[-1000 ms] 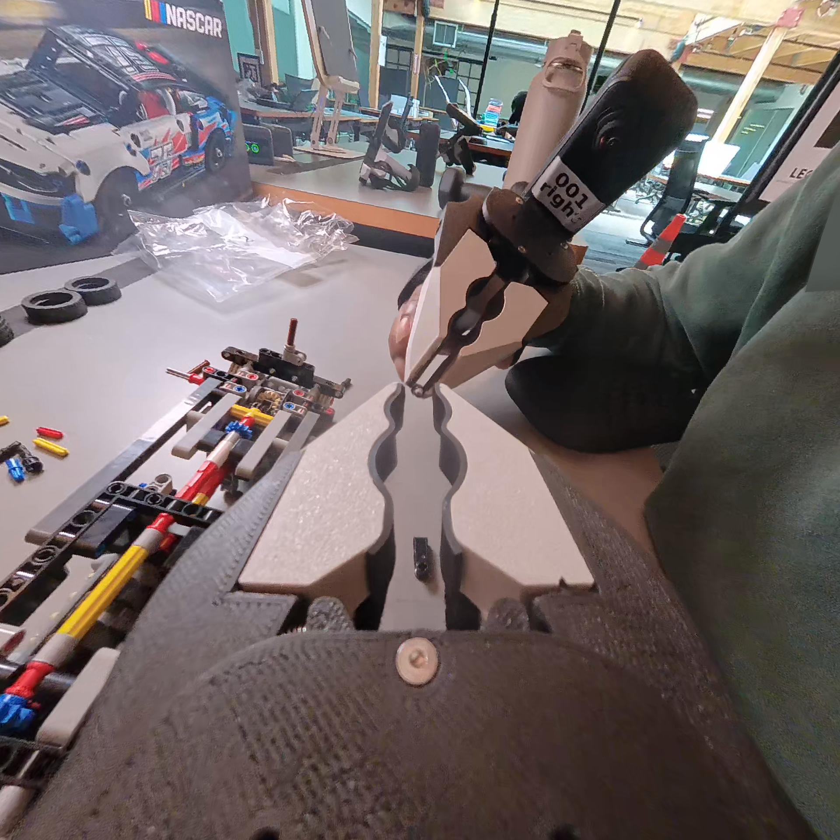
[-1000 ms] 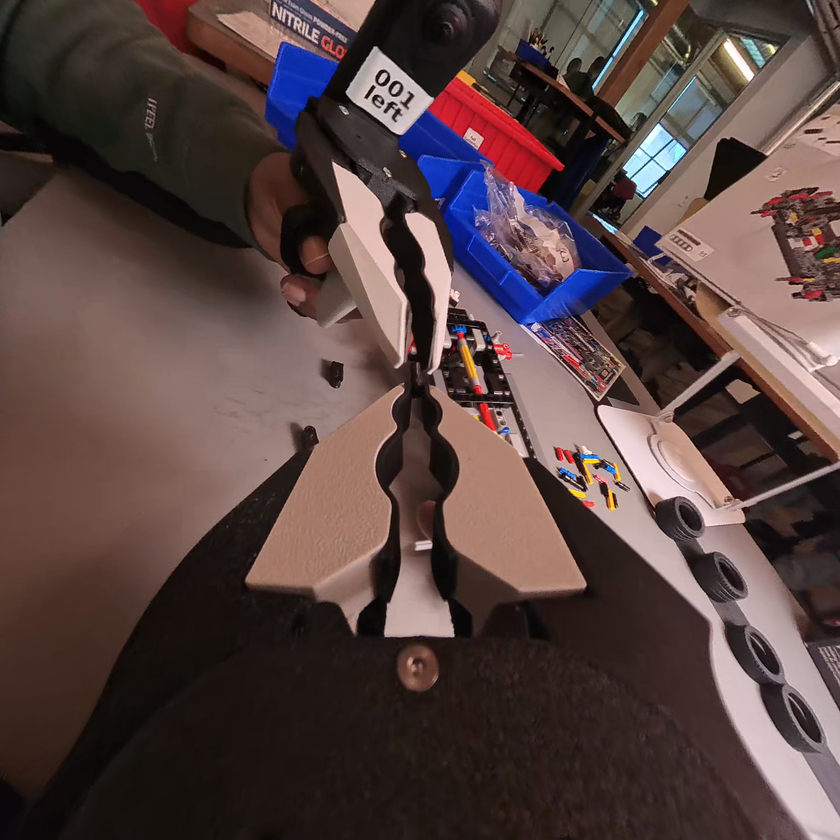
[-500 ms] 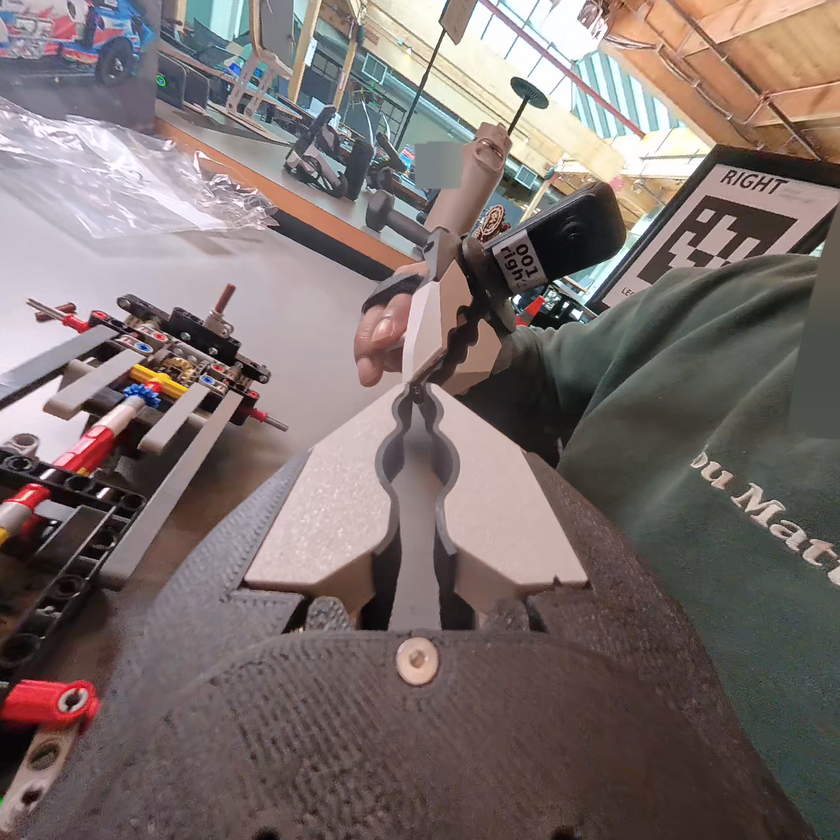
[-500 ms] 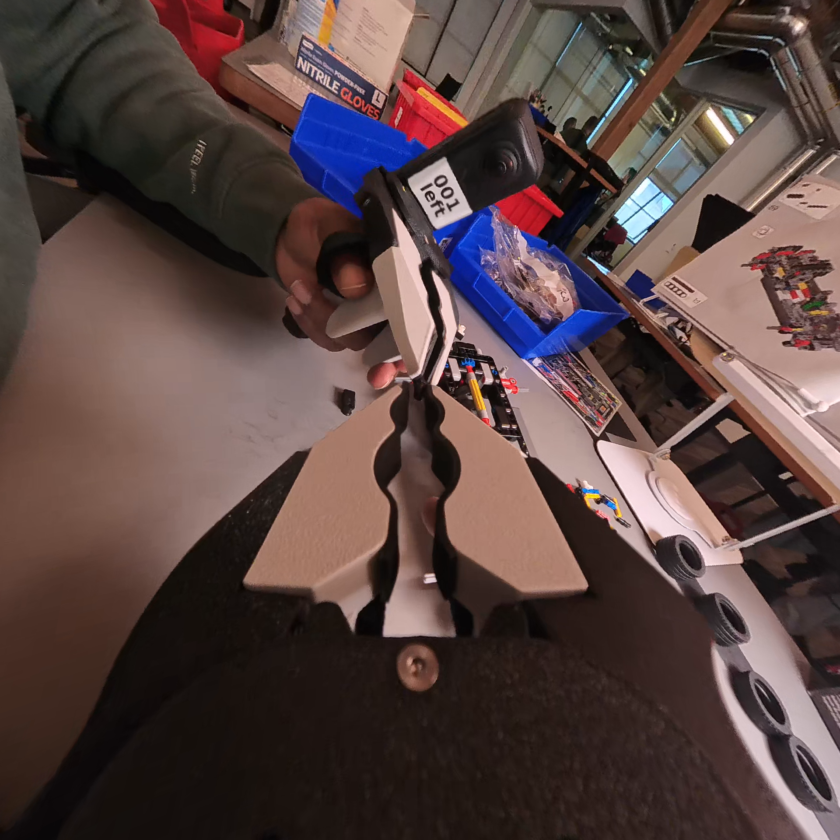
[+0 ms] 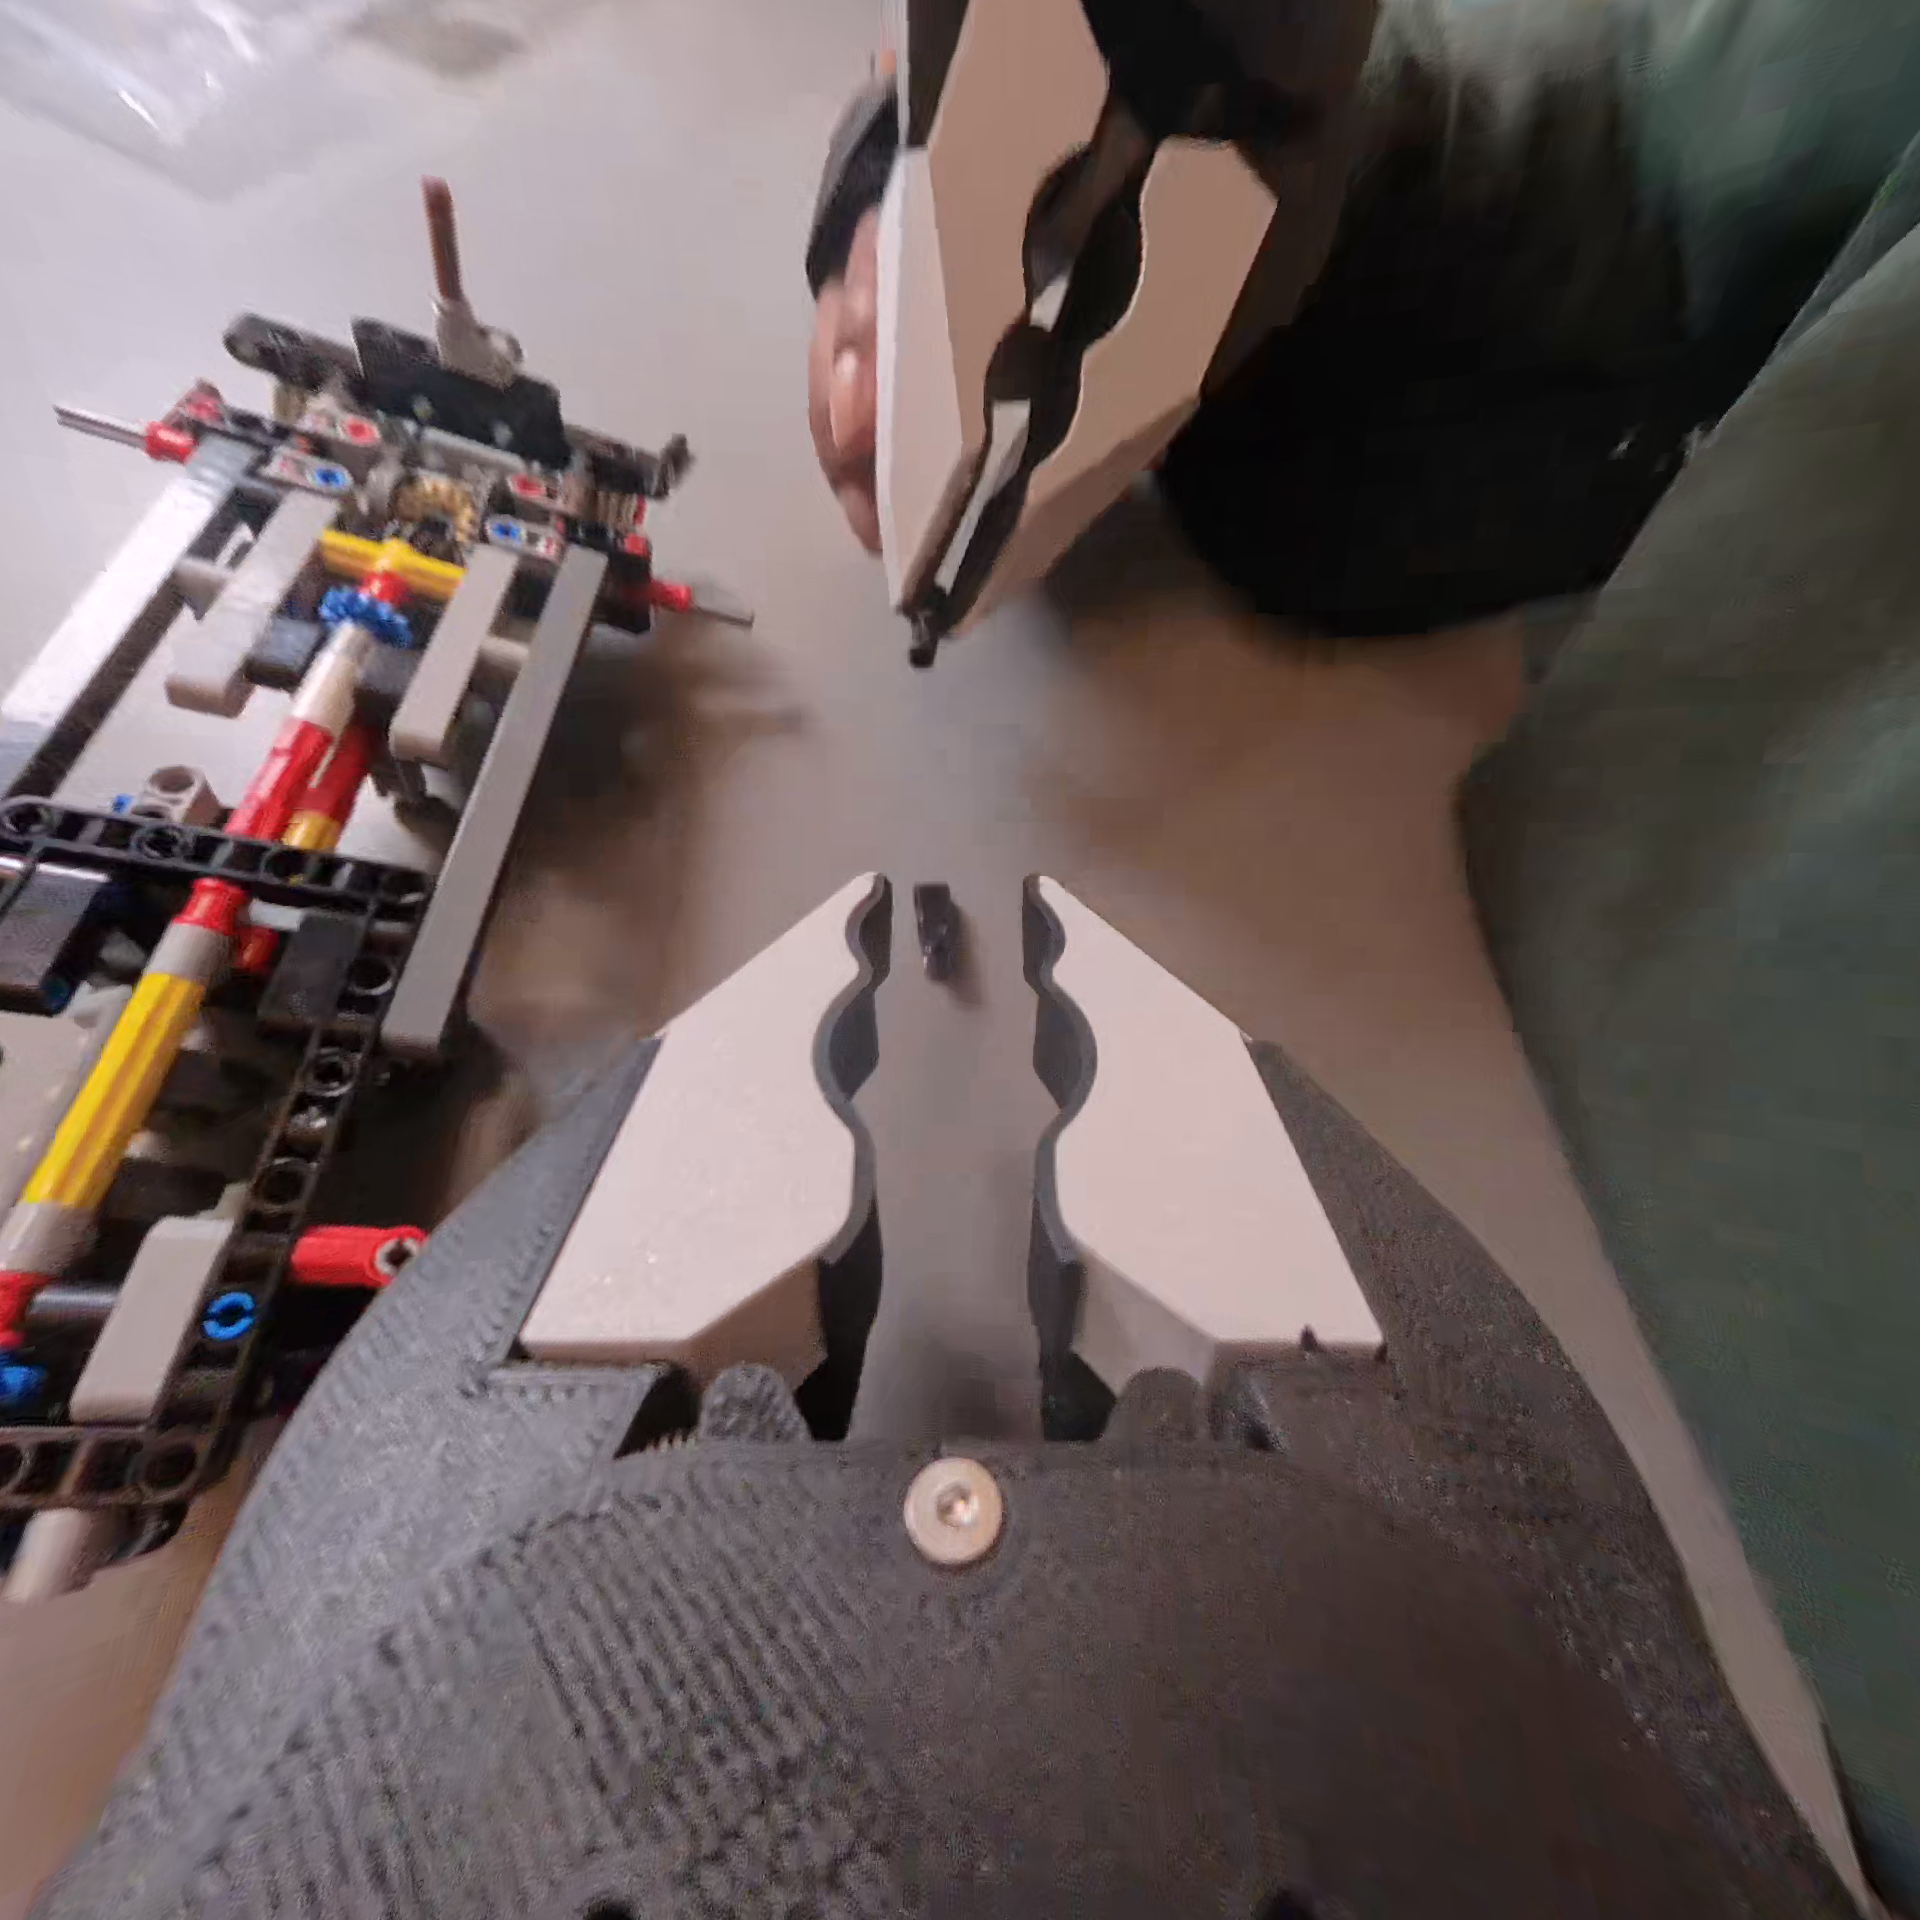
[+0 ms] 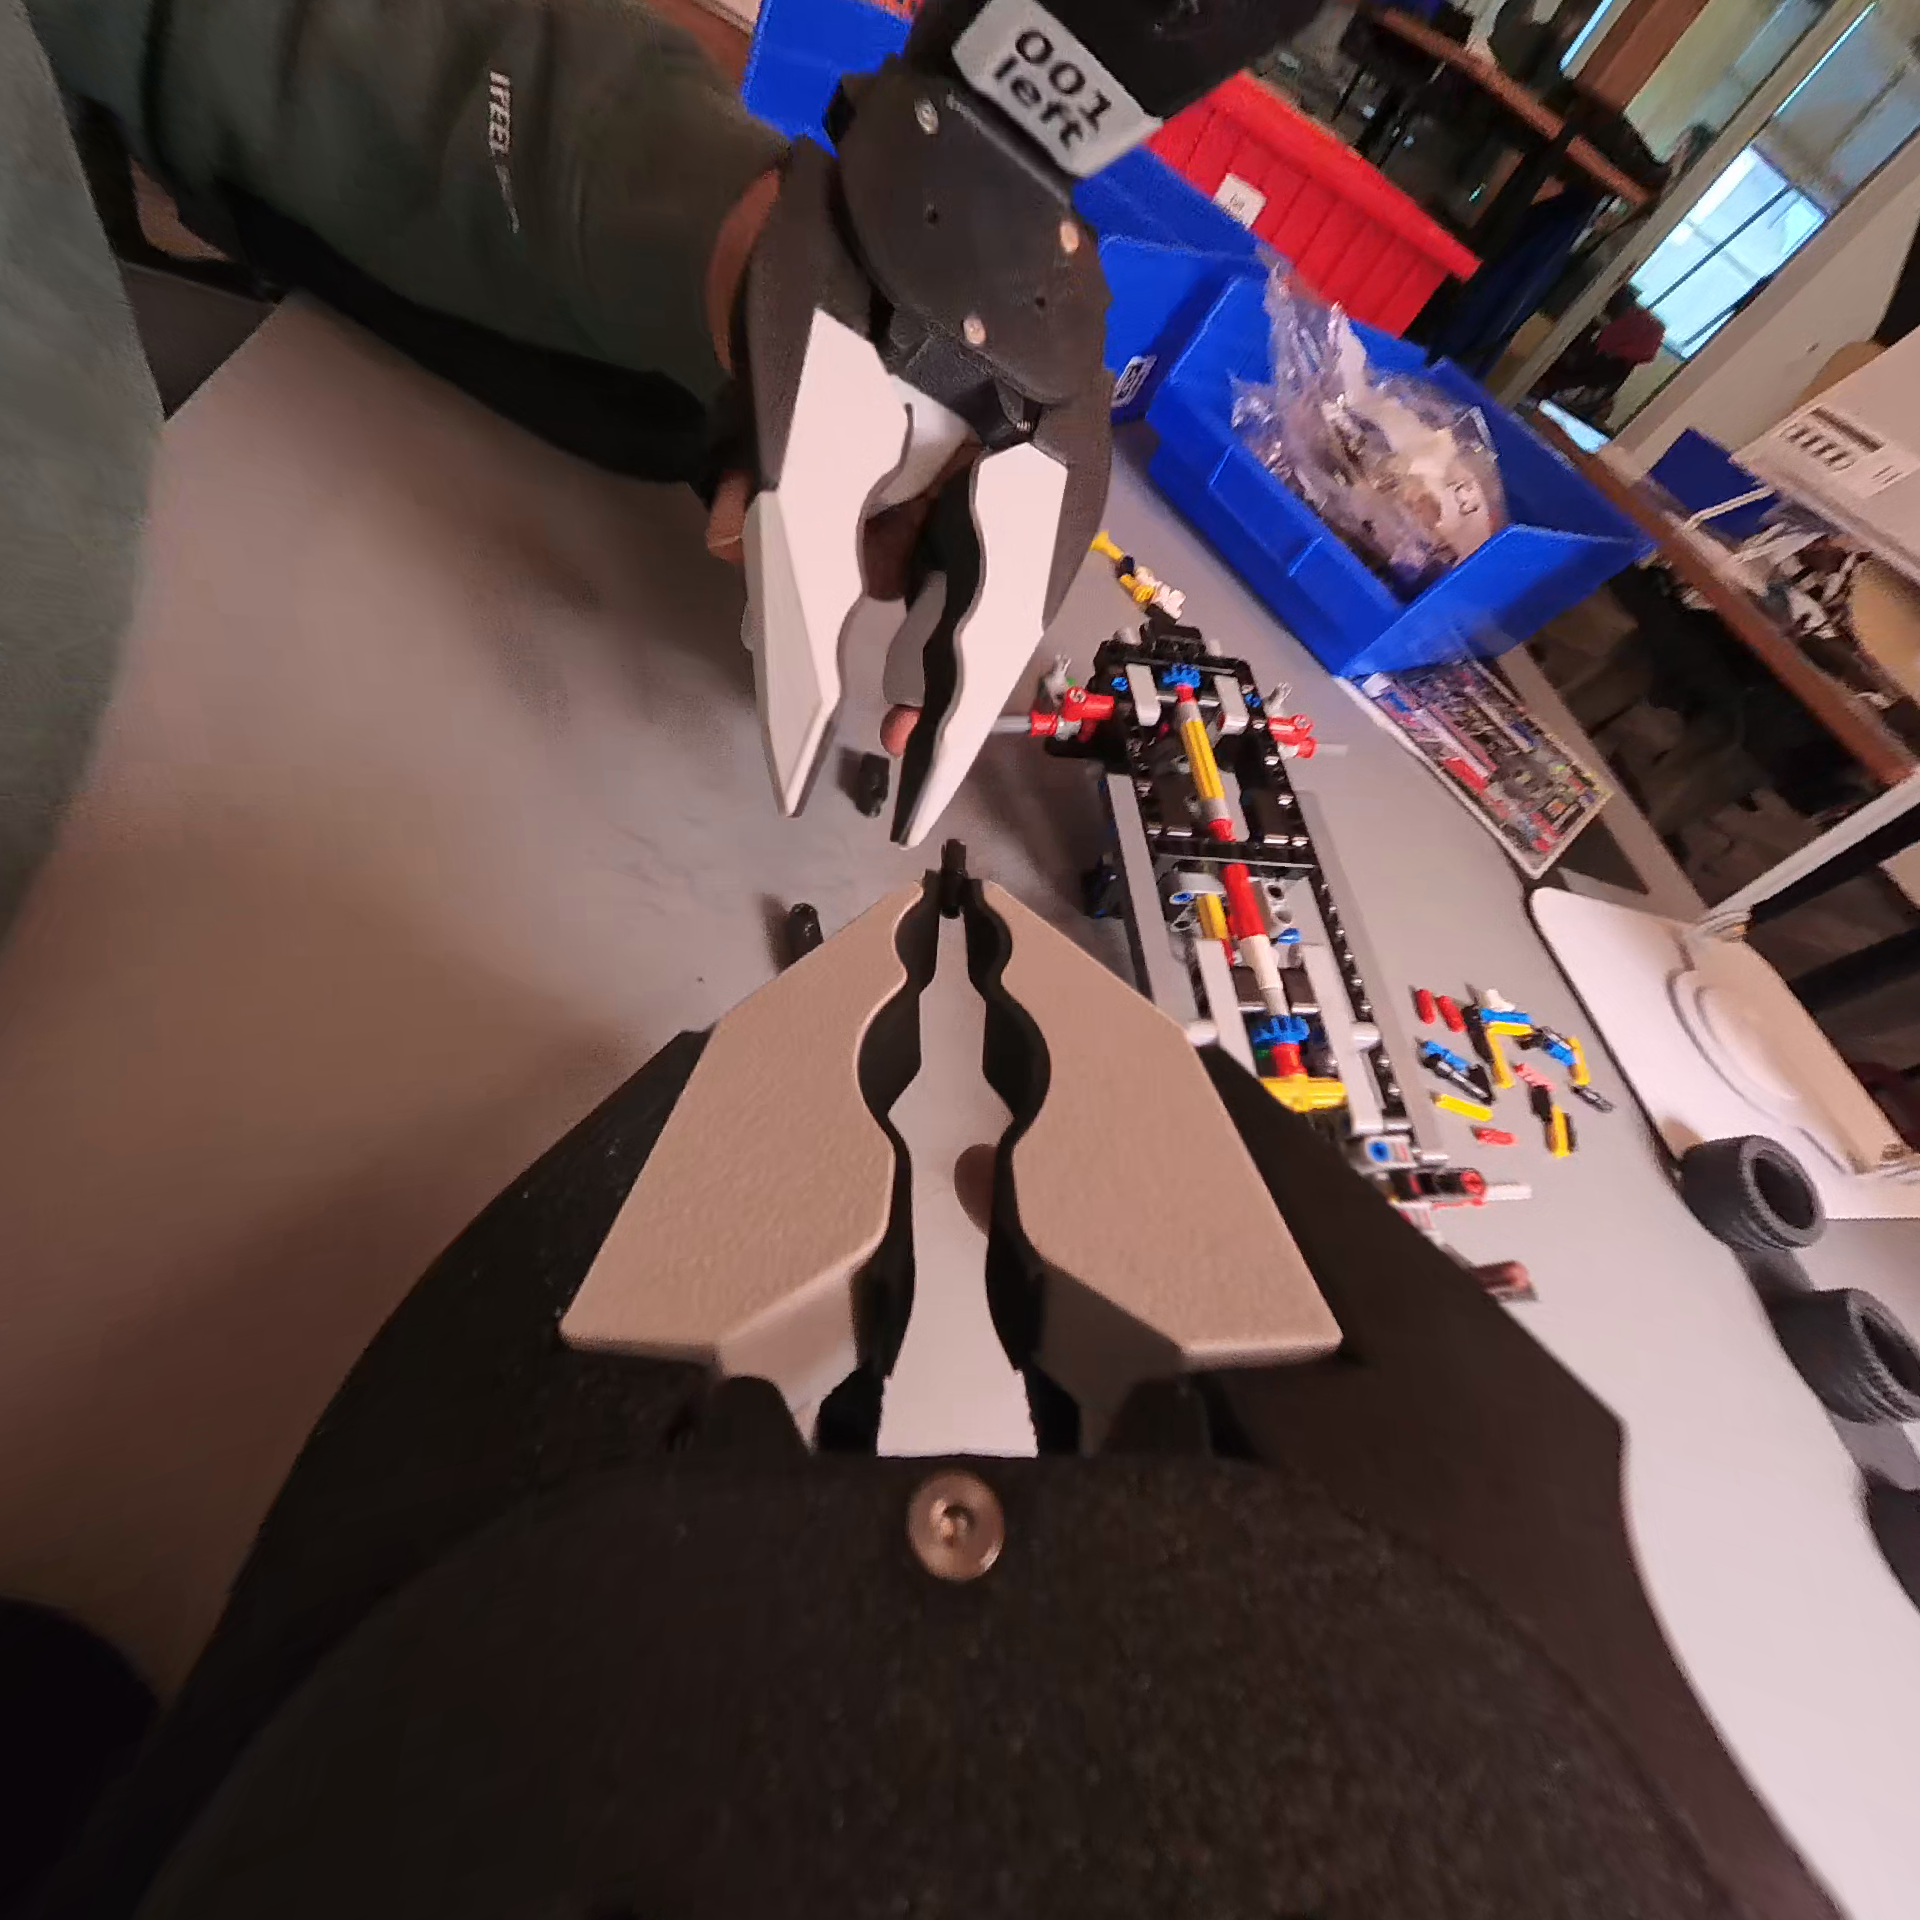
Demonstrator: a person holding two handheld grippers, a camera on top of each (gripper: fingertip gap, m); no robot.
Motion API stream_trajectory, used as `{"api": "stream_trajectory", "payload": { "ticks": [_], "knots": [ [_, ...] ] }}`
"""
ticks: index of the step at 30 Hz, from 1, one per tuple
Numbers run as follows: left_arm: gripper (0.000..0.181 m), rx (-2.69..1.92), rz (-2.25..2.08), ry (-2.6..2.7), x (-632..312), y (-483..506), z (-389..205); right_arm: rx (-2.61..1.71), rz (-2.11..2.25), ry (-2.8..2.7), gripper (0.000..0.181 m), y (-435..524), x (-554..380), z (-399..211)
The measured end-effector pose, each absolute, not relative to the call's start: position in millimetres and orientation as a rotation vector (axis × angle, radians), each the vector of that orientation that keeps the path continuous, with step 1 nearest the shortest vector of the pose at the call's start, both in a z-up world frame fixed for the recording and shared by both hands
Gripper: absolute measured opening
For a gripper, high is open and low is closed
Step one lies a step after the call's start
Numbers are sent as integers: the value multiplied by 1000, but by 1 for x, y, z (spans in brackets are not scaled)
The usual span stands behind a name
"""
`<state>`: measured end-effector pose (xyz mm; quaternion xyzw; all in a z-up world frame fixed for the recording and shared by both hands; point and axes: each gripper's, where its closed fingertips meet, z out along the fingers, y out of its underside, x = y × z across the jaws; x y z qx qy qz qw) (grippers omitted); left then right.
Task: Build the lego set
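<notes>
My left gripper (image 5: pixel 956 899) is open and low over the table, its fingertips either side of a small black pin (image 5: pixel 935 940) that lies there. It also shows in the right wrist view (image 6: pixel 862 805), with that pin (image 6: pixel 864 774) between its fingers. My right gripper (image 6: pixel 951 894) is shut on another small black pin (image 6: pixel 951 868) that sticks out past its tips. In the left wrist view the right gripper (image 5: pixel 930 613) hangs tips-down with its pin (image 5: pixel 923 639) just above the table. The long Lego chassis (image 5: pixel 312 727) lies left of my left gripper; it also shows in the right wrist view (image 6: pixel 1226 883).
A third black pin (image 6: pixel 800 925) lies on the grey table (image 6: pixel 416 831). Loose small coloured parts (image 6: pixel 1496 1060), black tyres (image 6: pixel 1766 1195) and a white stand base (image 6: pixel 1662 1018) sit right of the chassis. A blue bin (image 6: pixel 1403 520) with bags stands behind. A green sleeve (image 5: pixel 1714 935) borders the right. One gripper's finger ends stand about 5 cm off the other's.
The two grippers were tip to tip and both shut. My left gripper has opened, drawn away and tilted down over the pin on the table. My right gripper stays shut on its pin.
</notes>
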<state>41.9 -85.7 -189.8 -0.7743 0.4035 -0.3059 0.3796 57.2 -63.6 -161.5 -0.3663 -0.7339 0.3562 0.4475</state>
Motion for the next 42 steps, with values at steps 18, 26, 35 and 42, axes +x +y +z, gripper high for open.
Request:
{"api": "stream_trajectory", "payload": {
  "ticks": [18,26,35,42],
  "knots": [
    [6,-2048,-468,1276,53,-89,-232,-972,805,-1857,1,-53,56,-179],
    [6,-2092,-676,1232,63,-102,-227,-981,803,-1855,1,-51,57,-178],
    [13,-2095,-605,1176,49,-93,-221,-999,821,-1889,1,-55,59,-185],
    [16,-1989,-486,1325,40,-98,-220,-1002,845,-1932,1,-62,60,-190]
  ]
}}
